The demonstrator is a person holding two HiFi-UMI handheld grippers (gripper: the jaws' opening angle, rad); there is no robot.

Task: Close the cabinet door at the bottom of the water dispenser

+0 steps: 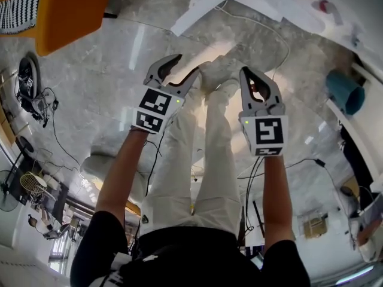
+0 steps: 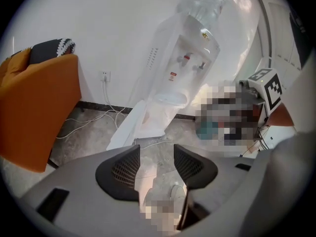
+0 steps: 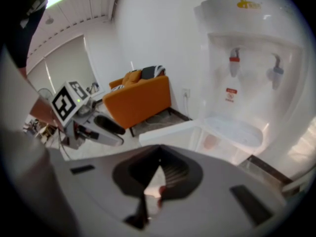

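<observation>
The water dispenser [image 2: 192, 58] stands against the white wall with its bottle [image 2: 202, 4] on top. The cabinet door [image 2: 127, 125] at its foot hangs swung out over the floor [image 1: 108, 70], so the task is not yet done. Both tools are held out in front of the person and tipped downward, which suits a low target: the door sits near floor level and has to be met from above and in front. The left tool [image 1: 185, 64] has its jaws well apart with nothing between them; only floor and a shoe show through the gap. That reads as readiness to take the door's edge or simply push against its face. The right tool [image 1: 250, 72] has its jaws brought together at the tips, gripping nothing that can be made out, and seems to be along for balance rather than work. Both tools are well apart from the door, so this looks like the approach stage. The orange armchair [image 2: 39, 112] and the cable [image 2: 94, 120] along the wall lie to the side of the door's swing and should not block it.
</observation>
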